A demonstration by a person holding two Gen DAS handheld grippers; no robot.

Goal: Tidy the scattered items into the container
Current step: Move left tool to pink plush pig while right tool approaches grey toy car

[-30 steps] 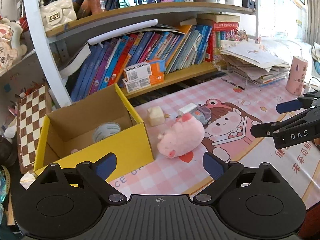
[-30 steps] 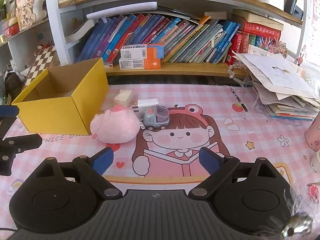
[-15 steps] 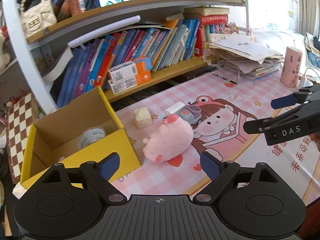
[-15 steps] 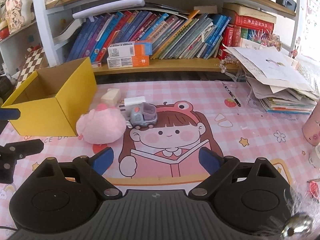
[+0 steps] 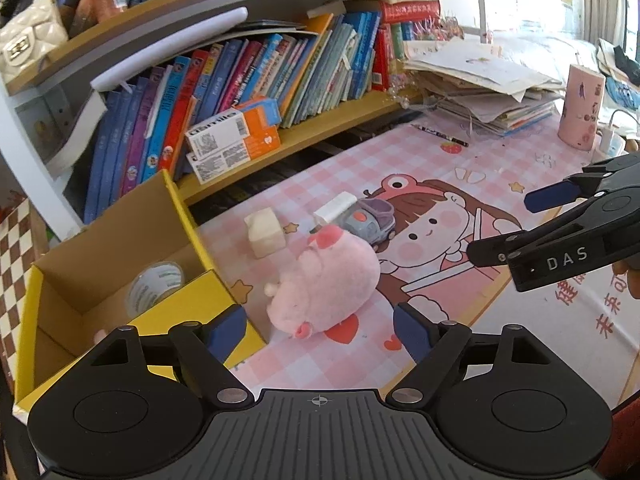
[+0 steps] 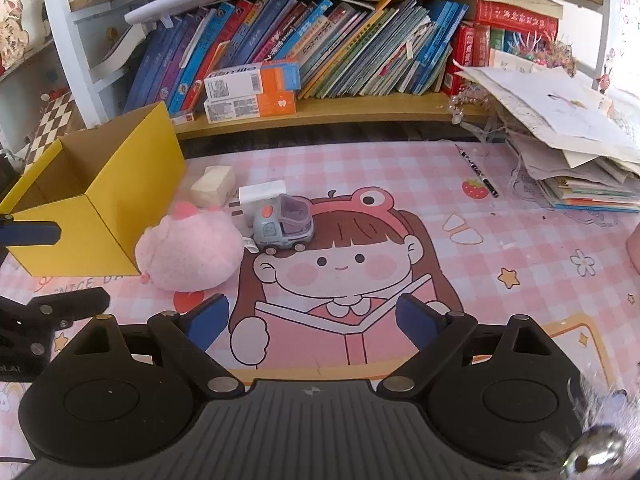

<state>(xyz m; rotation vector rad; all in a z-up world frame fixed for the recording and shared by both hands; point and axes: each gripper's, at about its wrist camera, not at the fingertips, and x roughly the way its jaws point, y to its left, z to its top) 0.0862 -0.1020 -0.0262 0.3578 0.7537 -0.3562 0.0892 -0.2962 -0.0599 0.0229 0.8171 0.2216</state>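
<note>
**Readable markings in my two views**

1. "DAS": white capitals on the black body of the right gripper (image 5: 560, 216), as I see it from the left wrist.
2. "Darlie": brand name on the upper of two white-and-orange cartons (image 6: 252, 80) on the lower bookshelf; a barcode sits beside it.
3. "NICE DA…": partial handwriting-style print on the pink desk mat (image 6: 520, 184), cut off by the yellow box (image 6: 120, 208).
4. Red Chinese characters on the mat's edge: I cannot read them. Book spines: too small.

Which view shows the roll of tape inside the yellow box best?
The left wrist view: it looks down into the yellow box, where the roll of tape lies on the bottom. The right wrist view shows only the box's outer wall; the tape is hidden.
</note>
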